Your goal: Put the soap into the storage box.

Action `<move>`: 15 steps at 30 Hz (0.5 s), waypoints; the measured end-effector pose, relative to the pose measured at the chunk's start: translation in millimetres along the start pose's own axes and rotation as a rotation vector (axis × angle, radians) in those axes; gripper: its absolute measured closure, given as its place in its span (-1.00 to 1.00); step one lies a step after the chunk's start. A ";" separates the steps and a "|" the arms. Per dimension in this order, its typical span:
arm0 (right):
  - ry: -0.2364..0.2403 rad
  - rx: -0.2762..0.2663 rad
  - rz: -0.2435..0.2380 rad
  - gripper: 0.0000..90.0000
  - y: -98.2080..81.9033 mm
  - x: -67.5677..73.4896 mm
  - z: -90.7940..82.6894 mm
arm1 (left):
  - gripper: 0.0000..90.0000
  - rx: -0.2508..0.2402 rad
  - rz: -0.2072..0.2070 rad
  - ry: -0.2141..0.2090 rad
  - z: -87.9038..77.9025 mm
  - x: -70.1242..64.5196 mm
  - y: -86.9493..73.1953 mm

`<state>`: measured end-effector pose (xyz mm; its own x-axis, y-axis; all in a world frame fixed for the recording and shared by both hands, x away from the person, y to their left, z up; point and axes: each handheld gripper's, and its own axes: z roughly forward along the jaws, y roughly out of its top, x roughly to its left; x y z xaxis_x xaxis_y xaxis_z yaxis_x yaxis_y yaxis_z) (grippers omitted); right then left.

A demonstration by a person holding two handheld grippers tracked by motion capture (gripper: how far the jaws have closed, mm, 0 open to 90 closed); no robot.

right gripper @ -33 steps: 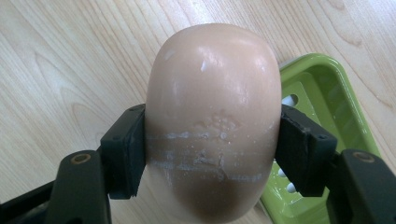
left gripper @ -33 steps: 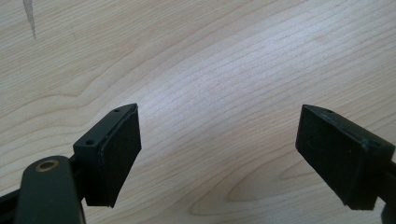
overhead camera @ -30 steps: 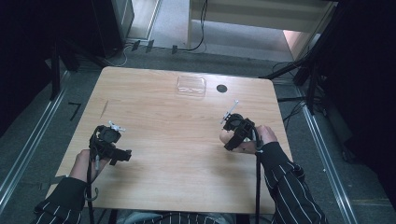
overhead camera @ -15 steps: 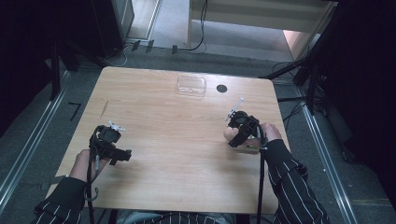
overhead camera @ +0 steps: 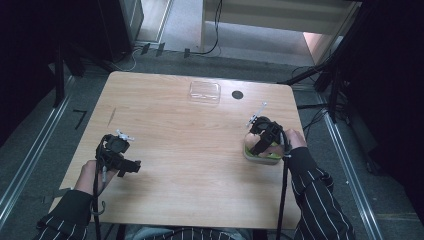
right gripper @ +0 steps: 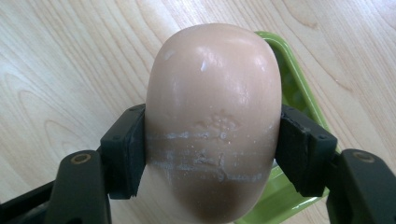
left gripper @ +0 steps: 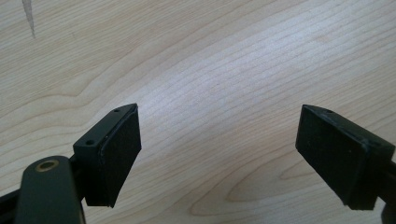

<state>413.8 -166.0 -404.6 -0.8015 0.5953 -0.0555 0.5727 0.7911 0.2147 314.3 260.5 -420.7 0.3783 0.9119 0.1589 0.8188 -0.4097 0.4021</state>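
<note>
Soap (right gripper: 212, 121), a pale peach oval bar, is pinched across its lower half by the right gripper (right gripper: 212, 154), one black pad flat on each side, so that claw is clamped onto it rather than gaping. In the right gripper view you can see whitish scuff lines running across the bar about level with the pads. Peeking out behind it on the right side of that frame is a green soap dish (right gripper: 299, 93), with its bright rim running up toward the top and a corner at the bottom right. From the high view, the right gripper (overhead camera: 261, 140) sits at the right-middle of the frame, over the green soap dish (overhead camera: 260, 159), which is near the right edge of the wooden table (overhead camera: 190, 165). Can't tell from any angle whether the bar is actually touching the dish or just above it.

The left gripper (left gripper: 219, 154) has its jaws spread wide with nothing but bare wood grain between them. In the high view the left gripper (overhead camera: 120, 155) is at lower left, well apart from the other one.

Further out, toward the top middle of the high view, there's a clear plastic lid (overhead camera: 204, 92) lying flat, with a small black disc (overhead camera: 237, 94) just beside it on the right.
</note>
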 end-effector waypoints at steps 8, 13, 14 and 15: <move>0.009 0.001 0.003 -0.26 -2.6 -8.4 2.2 | -0.67 -0.001 0.002 -0.001 0.1 -0.4 0.2; 0.002 0.004 0.011 -0.26 -3.8 -11.8 2.5 | -0.67 0.000 0.000 0.000 0.7 -0.1 0.2; 0.004 0.003 0.015 -0.26 -4.1 -12.4 3.0 | -0.67 0.000 -0.001 0.001 0.8 -0.1 0.2; 0.007 0.006 0.012 -0.26 -4.2 -13.4 3.8 | -0.67 0.002 0.000 -0.002 0.5 -0.1 0.2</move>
<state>422.8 -176.7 -408.4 -0.7958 0.6038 -0.0462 0.5834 0.7848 0.2092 314.6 260.4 -421.1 0.3793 0.9118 0.1572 0.8194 -0.4099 0.4006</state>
